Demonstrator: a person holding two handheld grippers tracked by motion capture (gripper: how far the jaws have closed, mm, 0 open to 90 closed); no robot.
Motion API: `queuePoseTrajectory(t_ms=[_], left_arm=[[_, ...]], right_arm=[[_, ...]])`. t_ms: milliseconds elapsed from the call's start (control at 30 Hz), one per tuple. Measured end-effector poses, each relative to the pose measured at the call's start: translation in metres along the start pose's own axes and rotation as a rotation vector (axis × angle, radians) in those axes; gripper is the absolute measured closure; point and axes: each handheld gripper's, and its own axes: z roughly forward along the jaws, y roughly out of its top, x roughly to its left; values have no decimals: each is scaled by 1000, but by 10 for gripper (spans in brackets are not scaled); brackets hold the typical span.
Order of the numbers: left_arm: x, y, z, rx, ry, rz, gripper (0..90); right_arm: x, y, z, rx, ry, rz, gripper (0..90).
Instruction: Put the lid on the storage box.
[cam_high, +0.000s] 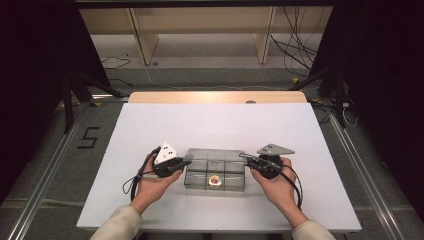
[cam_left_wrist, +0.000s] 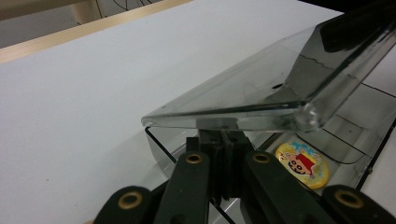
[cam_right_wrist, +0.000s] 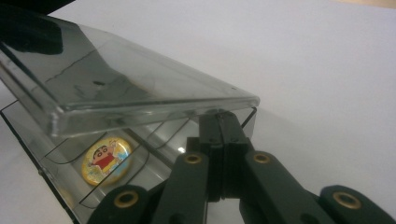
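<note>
While the high view takes in my whole white table (cam_high: 150, 130) and one clear box (cam_high: 215, 176) between my two grippers, my gripper views reveal its lid (cam_left_wrist: 261, 93) lifted. My left gripper (cam_high: 186, 162) and right gripper (cam_high: 244, 156), jaws closed together, sit under the lid's ends; one cartoon badge (cam_right_wrist: 105, 160) lies inside.

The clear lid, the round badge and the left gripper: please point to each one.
clear lid (cam_left_wrist: 261, 100), left gripper view, on its top face.
round badge (cam_right_wrist: 105, 160), right gripper view, its centre.
left gripper (cam_high: 186, 161), high view, at its jaw tips.
</note>
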Motion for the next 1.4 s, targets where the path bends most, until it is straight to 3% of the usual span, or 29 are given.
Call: queuePoseTrajectory(t_ms=[1400], left_arm=[[-5,-6,-7,0,-9,8,894]], right_arm=[[8,-5,-7,-6,16,-14,900]])
